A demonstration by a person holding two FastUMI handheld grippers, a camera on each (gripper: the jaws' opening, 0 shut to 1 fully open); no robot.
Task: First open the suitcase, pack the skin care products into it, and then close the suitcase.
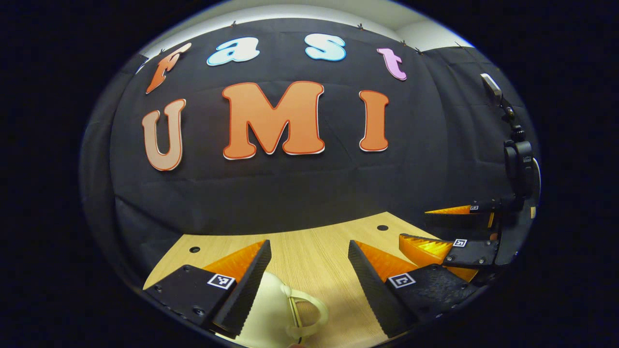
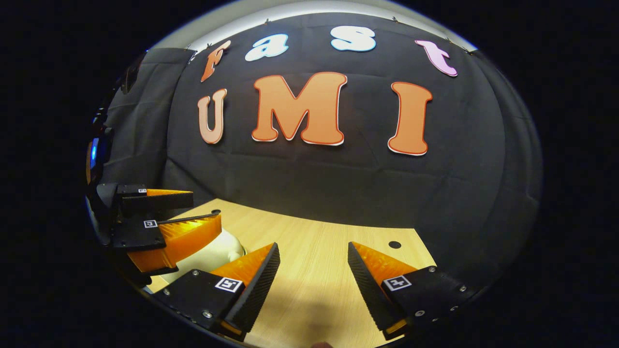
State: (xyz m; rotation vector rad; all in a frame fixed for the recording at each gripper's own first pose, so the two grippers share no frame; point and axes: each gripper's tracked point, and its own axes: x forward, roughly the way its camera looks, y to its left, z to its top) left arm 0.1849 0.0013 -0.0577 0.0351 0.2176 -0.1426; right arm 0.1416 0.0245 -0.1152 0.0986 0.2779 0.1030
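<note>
A cream-white suitcase (image 1: pixel 271 309) with a looped handle (image 1: pixel 312 314) lies on the wooden table at the bottom of the left gripper view, partly under my left finger. My left gripper (image 1: pixel 309 244) hangs open just above it, with nothing between its fingers. My right gripper (image 1: pixel 416 224) stands to the right of it at about the same height, open. In the right gripper view the right gripper (image 2: pixel 313 245) is open over bare table, and the left gripper (image 2: pixel 205 205) shows open at the left above the suitcase's rounded corner (image 2: pixel 222 251). The rest of the case is hidden.
The light wooden table (image 1: pixel 314 251) runs back to the black cloth wall and has small round holes (image 1: pixel 382 227) (image 2: pixel 395 244). The right gripper's dark body (image 1: pixel 517 159) rises at the right edge of the left gripper view.
</note>
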